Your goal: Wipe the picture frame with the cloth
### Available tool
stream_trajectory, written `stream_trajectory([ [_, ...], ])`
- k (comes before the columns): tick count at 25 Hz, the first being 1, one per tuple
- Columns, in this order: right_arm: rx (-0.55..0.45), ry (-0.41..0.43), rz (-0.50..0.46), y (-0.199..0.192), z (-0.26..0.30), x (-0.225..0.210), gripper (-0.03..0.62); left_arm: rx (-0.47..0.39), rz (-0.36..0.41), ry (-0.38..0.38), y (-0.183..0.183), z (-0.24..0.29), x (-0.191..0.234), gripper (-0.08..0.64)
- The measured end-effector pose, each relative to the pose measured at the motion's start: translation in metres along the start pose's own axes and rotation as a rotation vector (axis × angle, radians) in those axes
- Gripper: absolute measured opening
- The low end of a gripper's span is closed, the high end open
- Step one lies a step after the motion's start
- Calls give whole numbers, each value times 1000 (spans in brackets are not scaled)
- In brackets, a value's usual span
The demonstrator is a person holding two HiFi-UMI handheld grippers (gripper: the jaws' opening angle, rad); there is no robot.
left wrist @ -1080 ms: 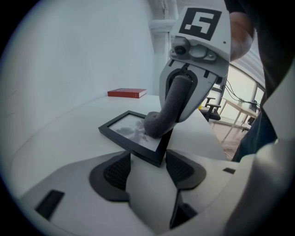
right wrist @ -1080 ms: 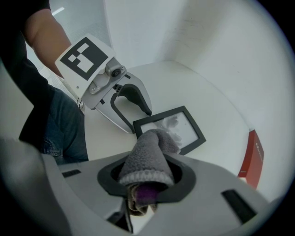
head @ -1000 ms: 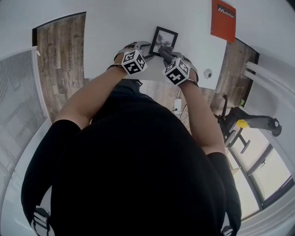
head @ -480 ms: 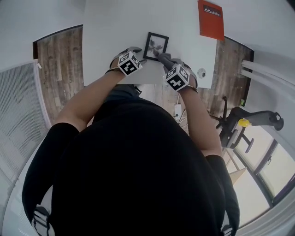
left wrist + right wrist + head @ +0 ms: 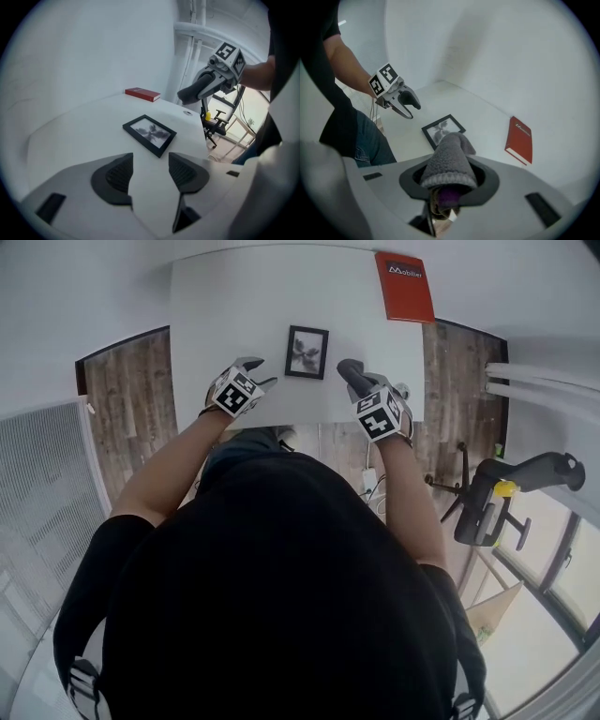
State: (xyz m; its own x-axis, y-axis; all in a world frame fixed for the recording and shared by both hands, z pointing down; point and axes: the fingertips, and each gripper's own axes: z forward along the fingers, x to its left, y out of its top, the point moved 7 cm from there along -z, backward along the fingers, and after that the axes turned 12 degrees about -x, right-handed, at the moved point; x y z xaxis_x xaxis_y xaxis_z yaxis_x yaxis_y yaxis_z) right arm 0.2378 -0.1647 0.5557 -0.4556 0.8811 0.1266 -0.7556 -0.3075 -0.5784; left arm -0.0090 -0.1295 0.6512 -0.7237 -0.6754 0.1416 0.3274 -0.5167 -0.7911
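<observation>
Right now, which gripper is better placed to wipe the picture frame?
The right gripper: its jaws clamp the grey cloth near the picture frame. The left gripper is open, empty.

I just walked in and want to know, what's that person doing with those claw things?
A person holds a gripper in each hand above a white table. The right gripper is shut on a grey cloth. The left gripper is open and holds nothing. The picture frame lies flat on the table between them, and neither gripper touches it right now. A red book lies at the far corner.
</observation>
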Motion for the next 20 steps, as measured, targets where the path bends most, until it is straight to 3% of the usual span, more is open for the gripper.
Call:
stream_trajectory([
  [10, -174, -143, 158, 5, -64, -19, 101, -176, -28, 59, 48, -48, 0, 230],
  [20, -346, -208, 338, -3, -119, -15, 101, -261, -28, 58, 70, -92, -33, 216],
])
